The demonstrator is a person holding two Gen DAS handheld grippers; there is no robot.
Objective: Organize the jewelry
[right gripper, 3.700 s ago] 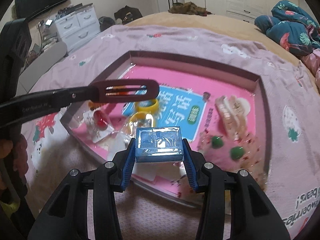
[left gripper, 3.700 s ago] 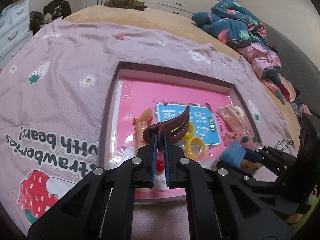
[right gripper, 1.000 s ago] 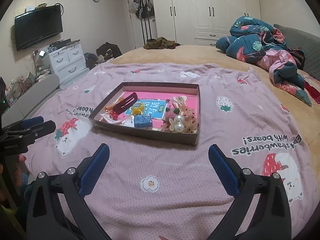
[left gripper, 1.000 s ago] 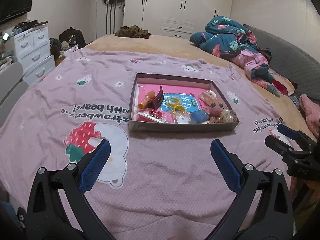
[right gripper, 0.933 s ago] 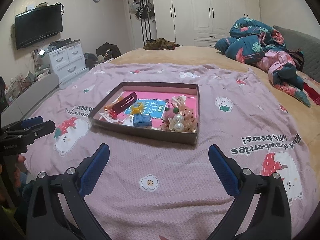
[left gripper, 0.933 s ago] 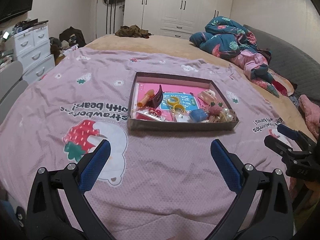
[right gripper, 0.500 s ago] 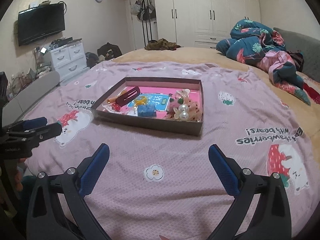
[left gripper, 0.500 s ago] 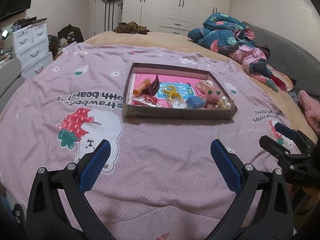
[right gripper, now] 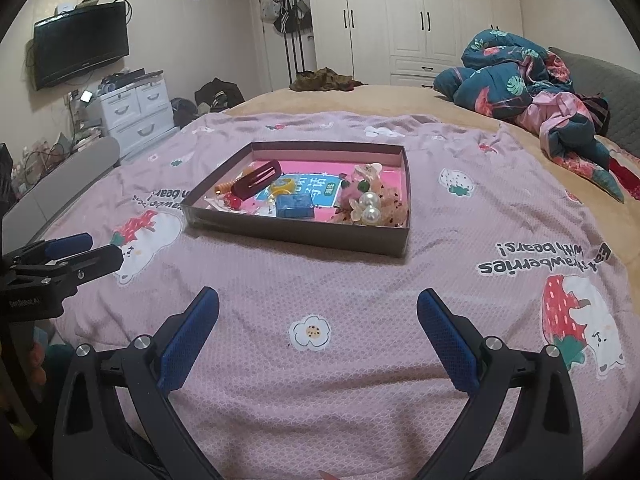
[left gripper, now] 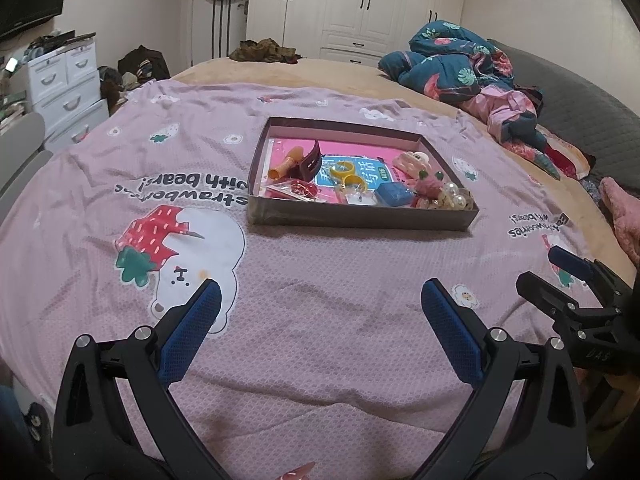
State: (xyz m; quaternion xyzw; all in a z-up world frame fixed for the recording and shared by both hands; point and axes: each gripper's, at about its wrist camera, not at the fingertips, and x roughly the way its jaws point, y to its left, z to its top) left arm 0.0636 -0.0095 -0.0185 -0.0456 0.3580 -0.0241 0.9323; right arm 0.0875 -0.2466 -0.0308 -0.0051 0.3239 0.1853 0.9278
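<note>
A shallow brown box with a pink floor (left gripper: 360,218) (right gripper: 296,236) sits on the pink bedspread. Inside lie a dark red hair clip (left gripper: 311,162) (right gripper: 258,179), a small blue box (left gripper: 394,194) (right gripper: 295,206), yellow rings (left gripper: 345,168), an orange piece (left gripper: 285,164), pearl ornaments (right gripper: 370,206) and other trinkets. My left gripper (left gripper: 320,312) is open and empty, well in front of the box. My right gripper (right gripper: 318,318) is open and empty, also back from the box. Each gripper shows at the side of the other's view (left gripper: 576,280) (right gripper: 68,256).
The bedspread (left gripper: 320,280) with strawberry and bear prints covers the near bed. A pile of blue and pink bedding (left gripper: 460,64) lies at the far right. White drawers (right gripper: 136,116) stand left, wardrobes (right gripper: 400,20) behind.
Both grippers let go of the hair clip and the blue box, which now lie in the box, opened wide and drew back. Over the last second they keep retreating slightly.
</note>
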